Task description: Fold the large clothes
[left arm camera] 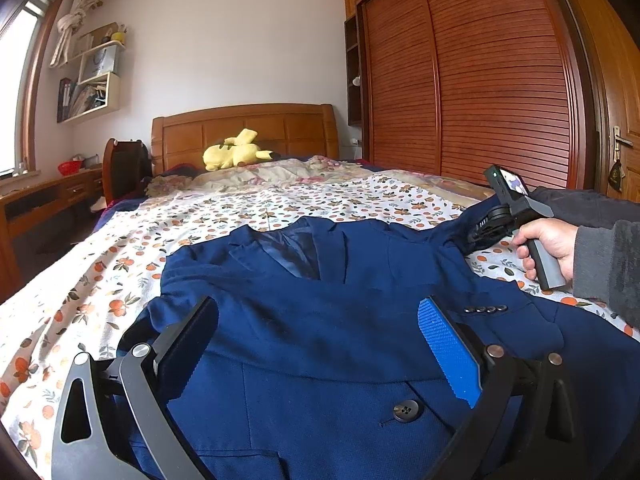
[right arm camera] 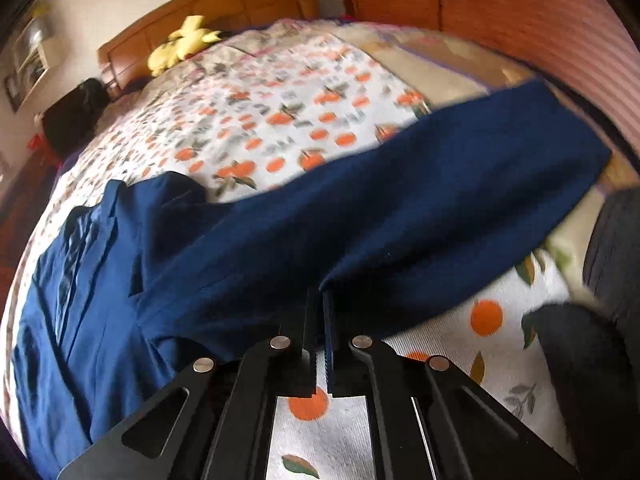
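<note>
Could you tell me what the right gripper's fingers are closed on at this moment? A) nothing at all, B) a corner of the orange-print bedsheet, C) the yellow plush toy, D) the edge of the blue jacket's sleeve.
D: in the right wrist view the right gripper has its fingers pressed together on the near edge of the blue jacket sleeve, while the yellow plush toy lies far off by the headboard.

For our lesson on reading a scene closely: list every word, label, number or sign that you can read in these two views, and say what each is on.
No text can be read for certain.
Pale marks on the right tool: too small.
Print on the white bag on the wall shelf: too blurred.
Book spines below it: too small.
Blue jacket: no label shows.
</note>
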Demonstrator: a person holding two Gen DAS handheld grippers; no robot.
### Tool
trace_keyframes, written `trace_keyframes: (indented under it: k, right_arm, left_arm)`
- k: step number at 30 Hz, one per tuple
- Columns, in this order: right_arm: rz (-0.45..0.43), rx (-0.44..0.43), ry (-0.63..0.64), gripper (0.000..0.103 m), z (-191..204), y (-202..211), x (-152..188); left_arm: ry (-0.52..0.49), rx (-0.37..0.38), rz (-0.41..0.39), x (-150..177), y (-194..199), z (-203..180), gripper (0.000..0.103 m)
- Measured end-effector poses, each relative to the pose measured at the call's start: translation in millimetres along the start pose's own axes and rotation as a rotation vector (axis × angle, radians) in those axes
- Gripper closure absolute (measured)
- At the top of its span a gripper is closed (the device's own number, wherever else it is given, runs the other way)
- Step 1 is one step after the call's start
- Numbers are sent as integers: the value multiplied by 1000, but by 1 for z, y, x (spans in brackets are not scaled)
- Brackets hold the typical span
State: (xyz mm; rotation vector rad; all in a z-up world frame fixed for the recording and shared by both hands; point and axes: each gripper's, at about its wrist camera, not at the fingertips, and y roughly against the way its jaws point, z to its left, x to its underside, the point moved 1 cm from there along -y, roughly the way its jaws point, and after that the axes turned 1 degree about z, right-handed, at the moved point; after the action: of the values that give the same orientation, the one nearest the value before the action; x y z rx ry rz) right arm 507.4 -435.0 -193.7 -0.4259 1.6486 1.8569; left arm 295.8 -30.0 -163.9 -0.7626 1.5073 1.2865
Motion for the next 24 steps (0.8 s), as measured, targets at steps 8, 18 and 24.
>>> trace_keyframes:
  k: [8,18,24]
  right_arm:
    - [-130,-67,151,102,43,48,-3]
    - [-74,-263,400,102,134,89,45]
    - [-9,-233,430,100,138,87,68]
  left_arm:
    - [-8,-2,2,0,-1,0,2]
    - [-14,-3,9,1,-3,-1,2]
    - [-11,-2,13,1,-4,-1,2]
